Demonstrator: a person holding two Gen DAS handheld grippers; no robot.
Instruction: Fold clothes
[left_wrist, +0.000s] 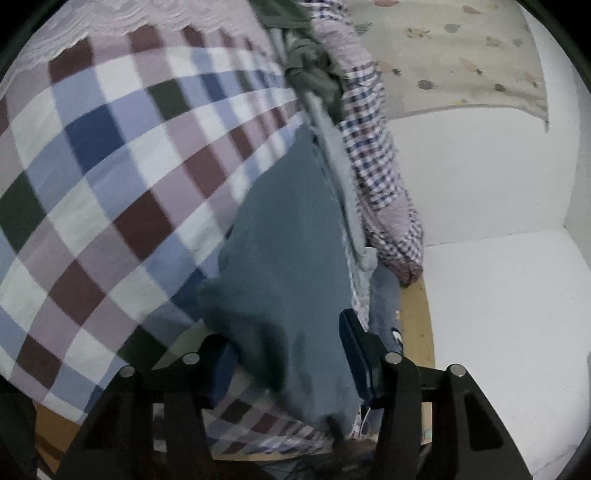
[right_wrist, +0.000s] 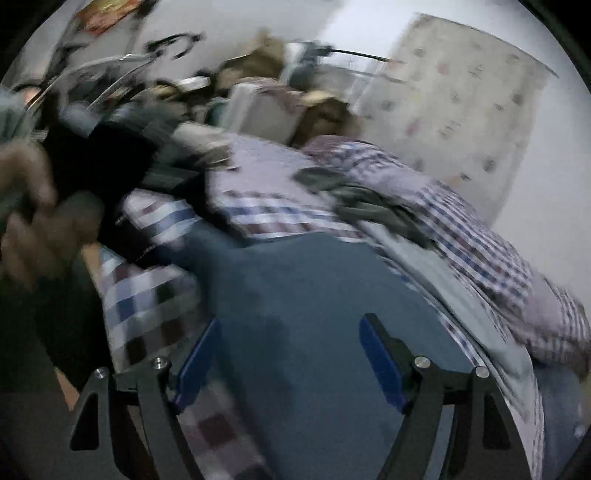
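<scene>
— Teal garment: where is it?
— Spread on the checked bedsheet, beside a small-check shirt.
— Left gripper?
— Jaws apart, cloth bunched between them; possibly touching, hard to say.
— Right gripper?
— Released, wide above the garment; view blurred.

Left gripper agape; right gripper agape.

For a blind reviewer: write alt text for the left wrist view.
The left gripper has its blue-padded fingers apart around a hanging fold of a teal-grey garment that lies over a large checked bedspread. To the right of the garment a small-check shirt and a crumpled olive cloth lie bunched along the bed's edge, with a white wall beyond.
</scene>
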